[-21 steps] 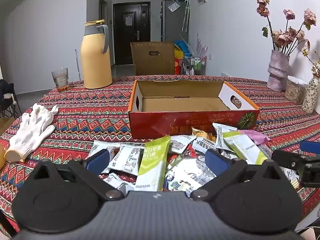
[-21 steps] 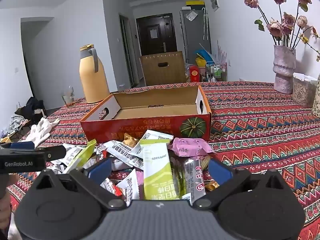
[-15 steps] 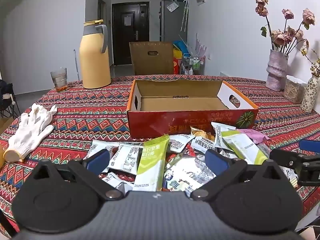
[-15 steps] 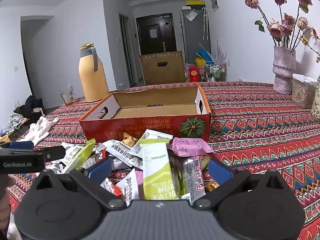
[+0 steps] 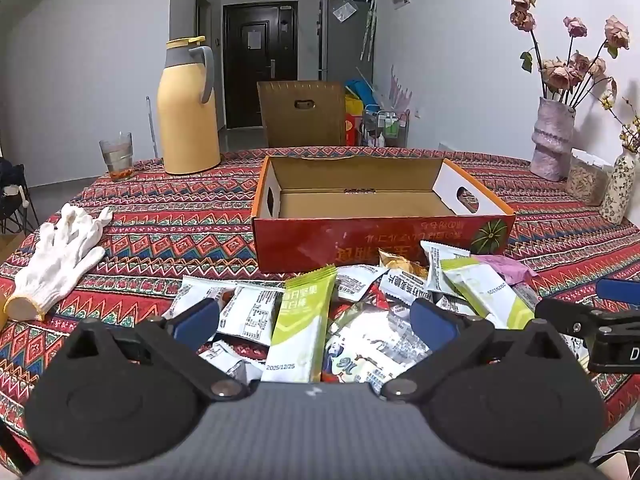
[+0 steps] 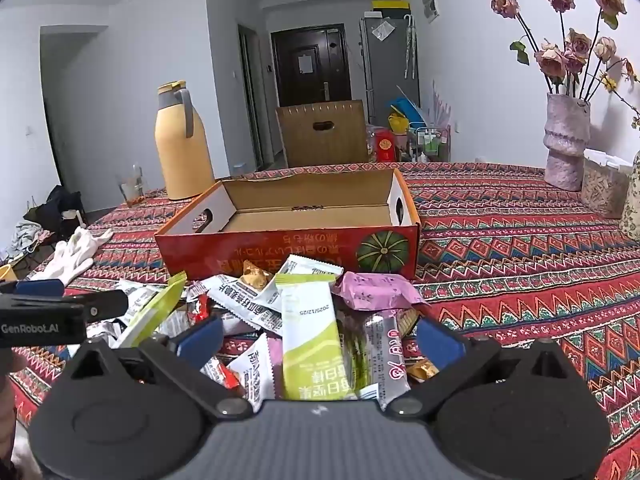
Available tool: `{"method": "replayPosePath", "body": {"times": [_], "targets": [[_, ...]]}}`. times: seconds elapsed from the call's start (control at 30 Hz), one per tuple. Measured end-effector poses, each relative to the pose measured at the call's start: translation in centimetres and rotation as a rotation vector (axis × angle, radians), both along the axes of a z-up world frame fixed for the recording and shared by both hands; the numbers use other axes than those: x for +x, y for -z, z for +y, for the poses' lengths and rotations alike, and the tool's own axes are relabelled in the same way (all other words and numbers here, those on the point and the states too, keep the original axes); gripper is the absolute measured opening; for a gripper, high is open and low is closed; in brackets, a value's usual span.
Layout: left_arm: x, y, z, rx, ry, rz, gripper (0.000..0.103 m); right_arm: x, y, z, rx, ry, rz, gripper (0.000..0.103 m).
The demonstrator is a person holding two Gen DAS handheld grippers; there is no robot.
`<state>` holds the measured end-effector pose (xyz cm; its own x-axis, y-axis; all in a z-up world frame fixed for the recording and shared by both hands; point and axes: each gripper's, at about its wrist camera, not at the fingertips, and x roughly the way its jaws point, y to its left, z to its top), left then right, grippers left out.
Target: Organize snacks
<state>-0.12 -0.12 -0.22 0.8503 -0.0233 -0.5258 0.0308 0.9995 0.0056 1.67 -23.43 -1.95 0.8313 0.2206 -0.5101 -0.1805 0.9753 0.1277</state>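
Snacks [image 5: 360,312] lie in a loose heap on the patterned tablecloth [image 5: 168,236], just in front of the empty red box [image 5: 380,246]. Both grippers hover over the heap's near edge with jaws fully spread, pinching nothing. 1 green stick pack [image 6: 310,344] lies between the right gripper [image 6: 318,334] jaws – long axis pointing away toward the box (likely the easiest first pick). Left gripper [image 5: 316,322] frames another green stick pack [image 5: 302,328].
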Motion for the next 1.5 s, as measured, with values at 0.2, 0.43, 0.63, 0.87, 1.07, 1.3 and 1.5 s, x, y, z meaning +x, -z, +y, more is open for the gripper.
{"method": "replayPosePath", "body": {"times": [0.2, 0.43, 0.63, 0.87, 1.07, 1.3, 1.5], "targets": [[0.00, 0.02, 0.07, -0.003, 0.000, 0.001, 0.103, 0.03, 0.21, -0.17, -0.003, 0.002, 0.002, 0.103], [-0.01, 0.04, 0.09, -0.004, 0.000, 0.000, 0.103, 0.05, 0.23, -0.15, -0.005, 0.003, 0.003, 0.103], [-0.01, 0.05, 0.07, -0.003, -0.002, 0.001, 0.103, 0.07, 0.22, -0.11, -0.006, 0.002, 0.004, 0.103], [-0.03, 0.10, 0.02, -0.002, -0.002, 0.002, 0.103, 0.05, 0.25, -0.14, -0.009, 0.003, 0.006, 0.103], [-0.07, 0.32, 0.06, -0.004, -0.001, 0.004, 0.103, 0.09, 0.30, -0.18, -0.015, 0.005, 0.007, 0.103], [-0.10, 0.56, 0.09, -0.009, 0.002, 0.009, 0.103, 0.09, 0.36, -0.14, -0.015, 0.004, 0.008, 0.103], [-0.11, 0.62, 0.23, -0.015, 0.006, 0.012, 0.103, 0.05, 0.35, -0.10, -0.016, 0.004, 0.008, 0.103]]}}
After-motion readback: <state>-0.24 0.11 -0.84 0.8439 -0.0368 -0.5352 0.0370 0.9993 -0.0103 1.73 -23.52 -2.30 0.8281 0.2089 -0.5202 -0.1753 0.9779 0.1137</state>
